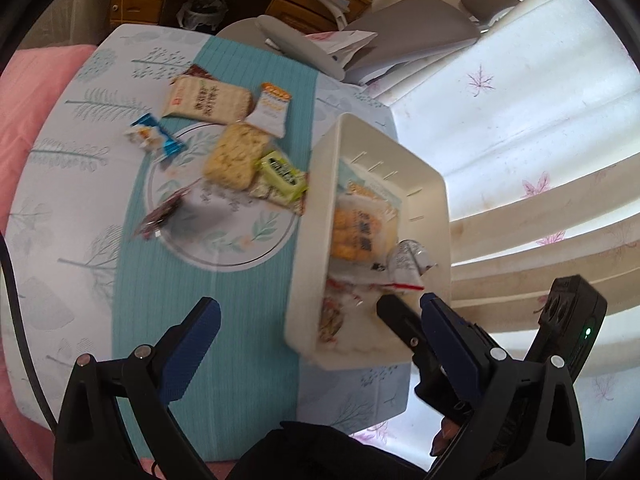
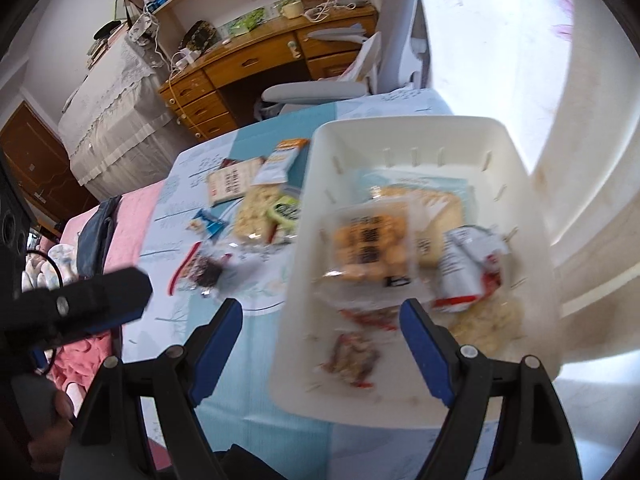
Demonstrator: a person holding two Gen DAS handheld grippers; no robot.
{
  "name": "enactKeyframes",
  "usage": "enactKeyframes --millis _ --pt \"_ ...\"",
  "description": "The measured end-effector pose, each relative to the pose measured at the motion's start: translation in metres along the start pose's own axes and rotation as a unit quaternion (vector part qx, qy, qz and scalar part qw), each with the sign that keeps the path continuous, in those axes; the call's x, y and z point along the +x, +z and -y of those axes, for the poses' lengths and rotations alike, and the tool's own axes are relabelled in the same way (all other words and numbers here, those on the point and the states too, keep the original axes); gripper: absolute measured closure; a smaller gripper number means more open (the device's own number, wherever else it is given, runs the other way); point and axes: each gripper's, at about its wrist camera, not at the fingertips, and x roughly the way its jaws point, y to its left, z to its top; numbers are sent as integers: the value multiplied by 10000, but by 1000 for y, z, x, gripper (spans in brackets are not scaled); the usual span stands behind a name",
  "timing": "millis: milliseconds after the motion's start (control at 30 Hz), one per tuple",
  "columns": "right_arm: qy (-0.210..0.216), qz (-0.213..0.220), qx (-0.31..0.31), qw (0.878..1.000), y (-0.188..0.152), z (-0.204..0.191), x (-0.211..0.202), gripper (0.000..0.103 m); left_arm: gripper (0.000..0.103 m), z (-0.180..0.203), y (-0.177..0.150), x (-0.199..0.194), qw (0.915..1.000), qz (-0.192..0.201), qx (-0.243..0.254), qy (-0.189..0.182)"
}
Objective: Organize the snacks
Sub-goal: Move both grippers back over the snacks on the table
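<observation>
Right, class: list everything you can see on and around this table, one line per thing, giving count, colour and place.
Bin: one, cream, table's right edge.
Orange-biscuit pack: one, clear, inside bin.
Silver packet: one, red-trimmed, inside bin.
Beige packet: one, on tablecloth, far side.
Orange-white packet: one, beside it.
Blue packet: one, left of the pile.
Pale cracker pack: one, centre.
Green packet: one, next to bin.
Dark packet: one, nearest loose snack.
Tablecloth: one, teal and white.
Desk: one, wooden, behind.
Chair: one, grey.
Left gripper: blue pads, open.
Right gripper: blue pads, open.
</observation>
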Motion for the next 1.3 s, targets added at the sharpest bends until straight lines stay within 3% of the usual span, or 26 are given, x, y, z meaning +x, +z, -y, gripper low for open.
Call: enactKeyframes --millis 400,667,1000,1300 --pt "40 17 467 9989 -23 -95 8 21 3 -87 -3 -76 9995 -194 203 142" --pt "-46 112 929 9956 -50 -148 20 21 3 -147 10 -102 9971 -412 279 580" --pt "-180 30 1727 9848 -72 -164 40 21 3 -176 35 -105 9883 -422 908 1153" --pt "-65 -191 2001 9796 -68 -154 70 21 3 -173 73 -72 9738 -652 1494 1583"
